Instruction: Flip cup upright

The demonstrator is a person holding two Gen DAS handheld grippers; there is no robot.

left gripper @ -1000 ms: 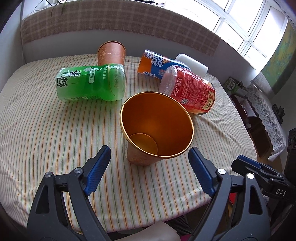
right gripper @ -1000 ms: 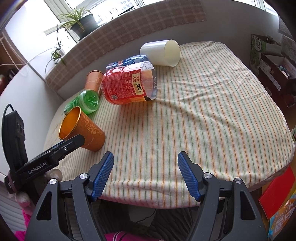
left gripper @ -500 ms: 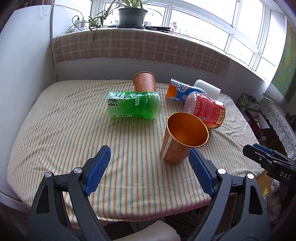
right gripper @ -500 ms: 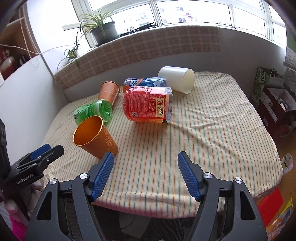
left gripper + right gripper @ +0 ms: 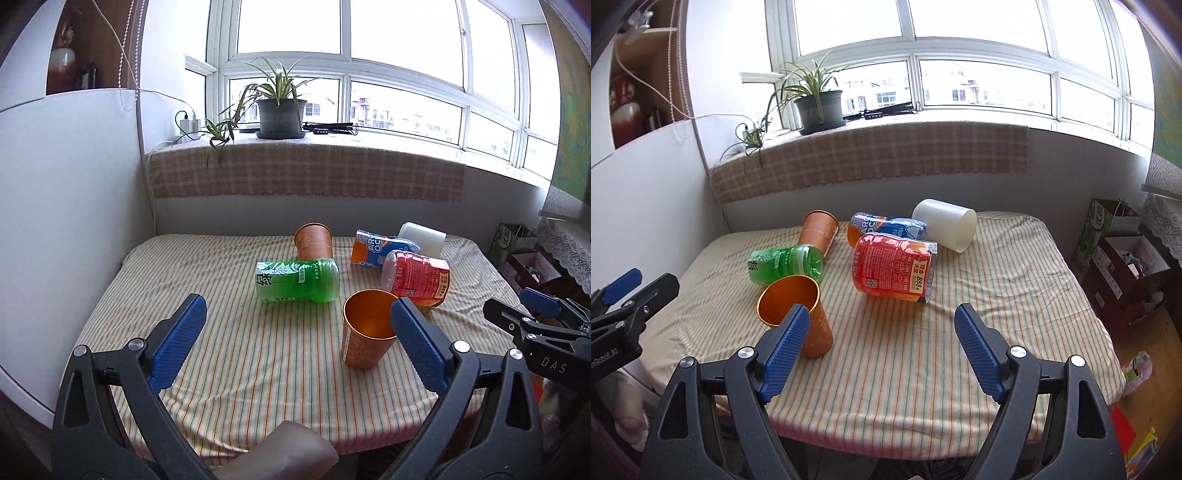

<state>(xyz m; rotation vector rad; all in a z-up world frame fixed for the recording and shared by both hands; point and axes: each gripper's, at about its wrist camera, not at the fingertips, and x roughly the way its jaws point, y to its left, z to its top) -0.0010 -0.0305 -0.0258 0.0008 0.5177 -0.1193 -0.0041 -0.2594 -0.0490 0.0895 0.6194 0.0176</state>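
An orange metal cup (image 5: 365, 338) stands upright on the striped tablecloth, mouth up; it also shows in the right wrist view (image 5: 798, 314). My left gripper (image 5: 295, 328) is open and empty, held back from the cup near the table's front edge. My right gripper (image 5: 881, 332) is open and empty, with the cup just past its left finger. A second orange cup (image 5: 314, 242) lies on its side farther back, also in the right wrist view (image 5: 818, 230). A white cup (image 5: 943, 225) lies on its side at the back.
A green bottle (image 5: 297, 280), a red bottle (image 5: 417, 277) and a blue-orange bottle (image 5: 380, 247) lie on the table (image 5: 221, 350). A potted plant (image 5: 280, 110) stands on the window sill. Boxes (image 5: 1123, 251) stand on the floor at the right.
Both grippers have pulled back and up from the table. The upright orange cup now looks smaller and farther off. It has stayed standing where it was.
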